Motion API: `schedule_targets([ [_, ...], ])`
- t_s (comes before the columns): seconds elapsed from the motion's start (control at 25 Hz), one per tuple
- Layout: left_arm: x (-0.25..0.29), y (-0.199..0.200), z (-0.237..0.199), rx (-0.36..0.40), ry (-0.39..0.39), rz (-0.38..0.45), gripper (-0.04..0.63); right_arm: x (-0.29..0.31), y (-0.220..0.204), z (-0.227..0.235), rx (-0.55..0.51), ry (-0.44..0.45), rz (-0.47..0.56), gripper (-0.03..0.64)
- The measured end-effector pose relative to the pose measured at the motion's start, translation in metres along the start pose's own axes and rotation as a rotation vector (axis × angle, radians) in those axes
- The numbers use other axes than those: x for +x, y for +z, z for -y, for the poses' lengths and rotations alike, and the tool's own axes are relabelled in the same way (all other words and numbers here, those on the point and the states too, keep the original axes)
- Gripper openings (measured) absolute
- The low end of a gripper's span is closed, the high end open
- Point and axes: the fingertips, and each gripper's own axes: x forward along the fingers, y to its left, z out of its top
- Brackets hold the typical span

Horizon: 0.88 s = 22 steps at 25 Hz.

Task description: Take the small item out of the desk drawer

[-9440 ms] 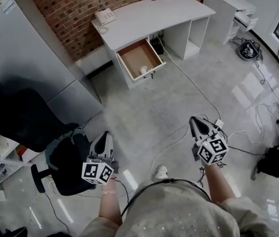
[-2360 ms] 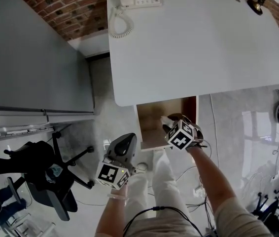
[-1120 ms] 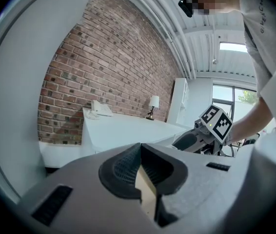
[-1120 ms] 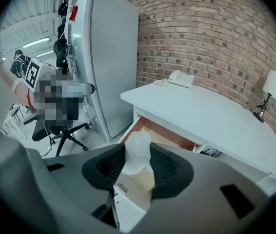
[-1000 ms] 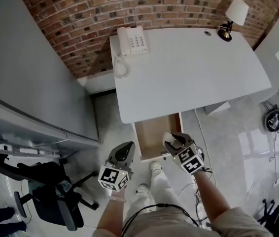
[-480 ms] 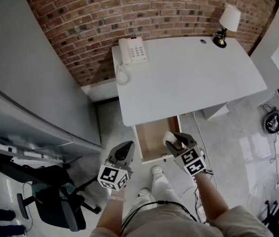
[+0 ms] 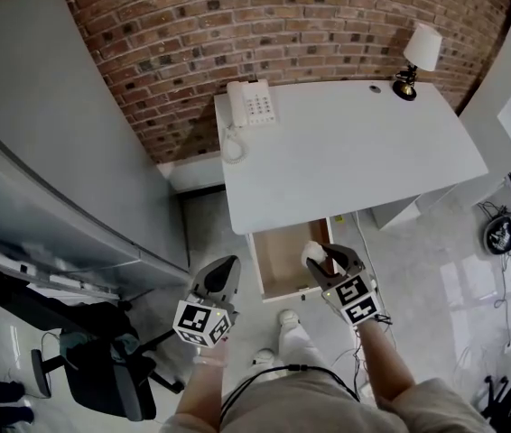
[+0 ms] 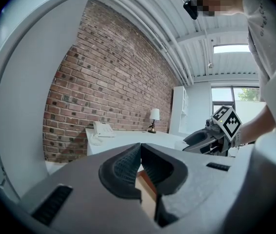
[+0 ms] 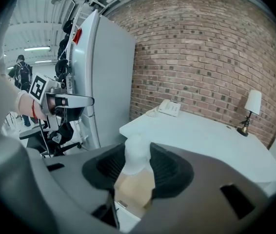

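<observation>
Lifting the small white rounded item (image 9: 137, 156), pinched between the jaws of your right gripper (image 7: 319, 258) just above the open wooden desk drawer (image 7: 276, 262), calls for a steady squeeze and a straight rise; your left gripper (image 7: 222, 274) hangs closed, empty.

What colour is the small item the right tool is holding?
The small item is white, clearest in the right gripper view.

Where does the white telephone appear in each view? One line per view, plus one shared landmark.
Head view: telephone upper centre, on a corner of the desk.
Left gripper view: telephone left of centre.
Right gripper view: telephone just right of centre.
Shared landmark: table lamp, right of the telephone in each.
</observation>
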Motion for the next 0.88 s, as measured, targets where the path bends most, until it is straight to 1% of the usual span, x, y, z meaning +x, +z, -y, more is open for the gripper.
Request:
schedule_targets([
  [0.16, -0.005, 0.010, -0.001, 0.002, 0.013, 0.017, 0.005, -0.007, 0.007, 0.001, 0.005, -0.016, 0.022, 0.164],
  [0.4, -0.009, 0.025, 0.001, 0.016, 0.016, 0.042, 0.005, -0.014, 0.015, 0.005, 0.052, -0.039, 0.051, 0.164],
  [0.68, -0.011, 0.037, -0.006, 0.010, 0.036, 0.069, 0.005, -0.022, 0.028, 0.014, 0.050, -0.077, 0.085, 0.164],
  [0.88, -0.013, 0.048, -0.011, 0.011, 0.048, 0.089, 0.005, -0.028, 0.032, 0.018, 0.047, -0.100, 0.088, 0.164],
])
